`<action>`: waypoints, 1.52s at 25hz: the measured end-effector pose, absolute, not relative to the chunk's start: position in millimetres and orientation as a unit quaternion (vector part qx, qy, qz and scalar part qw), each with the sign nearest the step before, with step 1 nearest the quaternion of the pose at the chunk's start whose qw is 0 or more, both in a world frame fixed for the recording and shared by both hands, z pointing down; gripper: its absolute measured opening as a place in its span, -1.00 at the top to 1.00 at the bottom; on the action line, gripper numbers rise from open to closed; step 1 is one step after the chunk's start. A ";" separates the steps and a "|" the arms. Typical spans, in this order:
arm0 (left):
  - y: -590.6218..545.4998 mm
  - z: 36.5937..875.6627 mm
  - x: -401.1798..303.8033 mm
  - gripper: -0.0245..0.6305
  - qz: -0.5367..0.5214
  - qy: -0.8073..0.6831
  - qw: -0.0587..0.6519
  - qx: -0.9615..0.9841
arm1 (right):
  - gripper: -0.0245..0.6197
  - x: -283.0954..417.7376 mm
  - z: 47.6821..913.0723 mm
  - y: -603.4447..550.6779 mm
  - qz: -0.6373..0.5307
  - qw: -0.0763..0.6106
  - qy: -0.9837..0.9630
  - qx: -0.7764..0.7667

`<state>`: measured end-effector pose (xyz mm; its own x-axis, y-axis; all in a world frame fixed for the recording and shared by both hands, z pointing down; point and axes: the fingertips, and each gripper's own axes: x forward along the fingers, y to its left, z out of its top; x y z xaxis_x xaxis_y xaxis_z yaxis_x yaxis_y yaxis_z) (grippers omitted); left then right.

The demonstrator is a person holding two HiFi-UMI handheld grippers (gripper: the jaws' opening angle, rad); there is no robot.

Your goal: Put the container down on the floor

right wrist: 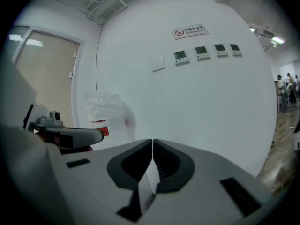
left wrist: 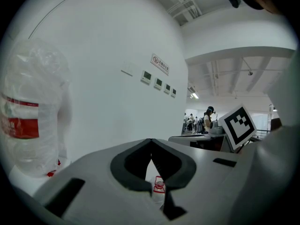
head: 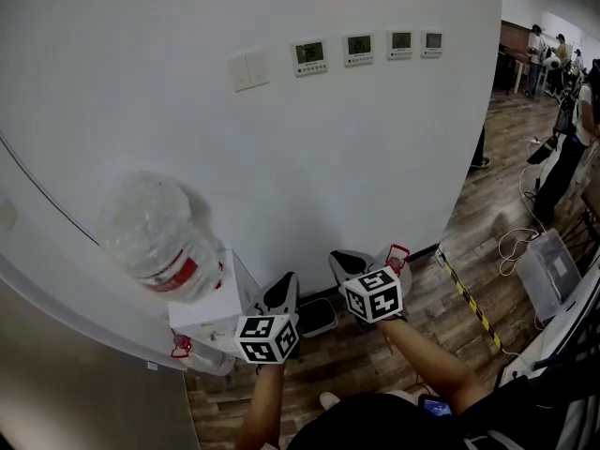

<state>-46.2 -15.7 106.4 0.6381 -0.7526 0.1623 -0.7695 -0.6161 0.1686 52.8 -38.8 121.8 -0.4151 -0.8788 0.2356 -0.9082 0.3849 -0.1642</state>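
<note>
My right gripper (head: 349, 262) (right wrist: 153, 144) is shut, with a thin pale strip (right wrist: 149, 184) pinched between its pads. In the head view a clear container with a red rim (head: 395, 256) hangs right beside it, off the floor. My left gripper (head: 286, 284) (left wrist: 151, 144) is close on its left with its jaws shut tip to tip. A small clear thing with a red top (left wrist: 158, 186) shows in the gap under those tips; I cannot tell whether it is pinched.
A white water dispenser (head: 211, 312) carrying a big clear bottle with a red label (head: 159, 237) (left wrist: 28, 116) (right wrist: 108, 116) stands against the white wall on my left. Wood floor runs right, with yellow-black tape (head: 469, 298), a clear bin (head: 548, 270), cables and people (head: 567, 148).
</note>
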 end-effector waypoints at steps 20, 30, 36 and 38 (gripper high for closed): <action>59.7 72.0 -5.3 0.87 0.019 -0.455 0.073 0.887 | 0.83 98.2 76.9 35.3 0.109 0.014 -0.847 0.520; 94.7 76.1 9.0 0.87 0.014 -0.463 0.078 0.883 | 0.83 109.8 84.2 68.5 0.116 0.015 -0.852 0.511; 107.7 75.9 15.7 0.87 0.009 -0.465 0.082 0.882 | 0.83 116.0 81.3 81.5 0.115 0.010 -0.855 0.505; 111.7 75.6 16.7 0.87 0.006 -0.465 0.083 0.881 | 0.83 115.8 81.4 85.9 0.113 0.011 -0.857 0.502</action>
